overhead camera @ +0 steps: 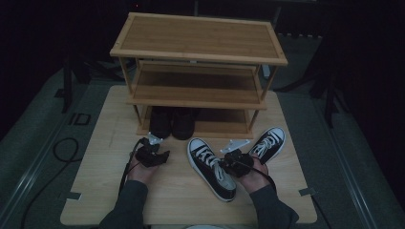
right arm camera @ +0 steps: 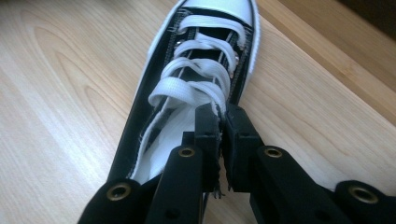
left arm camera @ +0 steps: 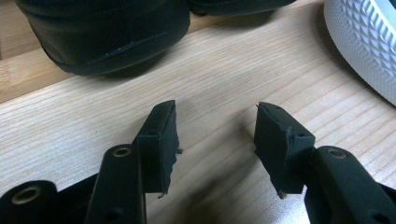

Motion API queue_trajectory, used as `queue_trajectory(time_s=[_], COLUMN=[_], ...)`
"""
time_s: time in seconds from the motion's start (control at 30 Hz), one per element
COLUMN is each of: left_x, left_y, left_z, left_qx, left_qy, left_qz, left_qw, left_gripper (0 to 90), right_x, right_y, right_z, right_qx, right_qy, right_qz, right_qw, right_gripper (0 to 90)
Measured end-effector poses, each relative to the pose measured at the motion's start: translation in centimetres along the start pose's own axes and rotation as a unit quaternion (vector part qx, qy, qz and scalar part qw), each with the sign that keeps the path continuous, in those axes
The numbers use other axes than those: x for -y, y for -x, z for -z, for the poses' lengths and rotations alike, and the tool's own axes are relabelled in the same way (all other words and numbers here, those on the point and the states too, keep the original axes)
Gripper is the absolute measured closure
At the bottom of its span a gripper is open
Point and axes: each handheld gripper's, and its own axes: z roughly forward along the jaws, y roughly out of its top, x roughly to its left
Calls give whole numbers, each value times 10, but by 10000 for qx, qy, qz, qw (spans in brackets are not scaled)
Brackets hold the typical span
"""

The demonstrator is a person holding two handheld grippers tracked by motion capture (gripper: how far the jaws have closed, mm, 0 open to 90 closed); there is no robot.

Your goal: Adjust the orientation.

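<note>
Right claw (right arm camera: 223, 116) on sneaker (right arm camera: 196, 88)

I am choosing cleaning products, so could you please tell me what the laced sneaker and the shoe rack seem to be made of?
The black laced high-top sneaker looks like matte canvas, with stitched edges, flat white woven laces and a smooth, probably rubber toe cap. The three-tier slatted shoe rack seems bamboo or light wood, with a visible striped grain.

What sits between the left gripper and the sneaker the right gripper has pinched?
Only bare table lies between the left gripper and that sneaker, as the high view shows; the right gripper grips the sneaker's edge.
</note>
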Motion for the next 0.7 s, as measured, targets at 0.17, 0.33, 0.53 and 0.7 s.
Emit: queue_trajectory(time_s=[0.17, 0.33, 0.53, 0.7], left_x=[0, 0, 0, 0], left_y=[0, 0, 0, 0], left_z=[0, 0, 0, 0], left_qx=[-1, -5, -4, -4], left_qy=[2, 3, 4, 5], left_qz=[0, 4, 1, 0], left_qw=[10000, 10000, 10000, 10000], left_gripper=[496, 496, 496, 496], right_x=[0, 1, 5, 4], right_y=[1, 3, 4, 4], right_z=[1, 4, 0, -2], right_qx=[-17, 18, 11, -50], right_qy=[-44, -99, -203, -198], right_qz=[105, 159, 129, 101], right_qw=[9999, 9998, 9997, 9997], right_gripper=[812, 770, 762, 783])
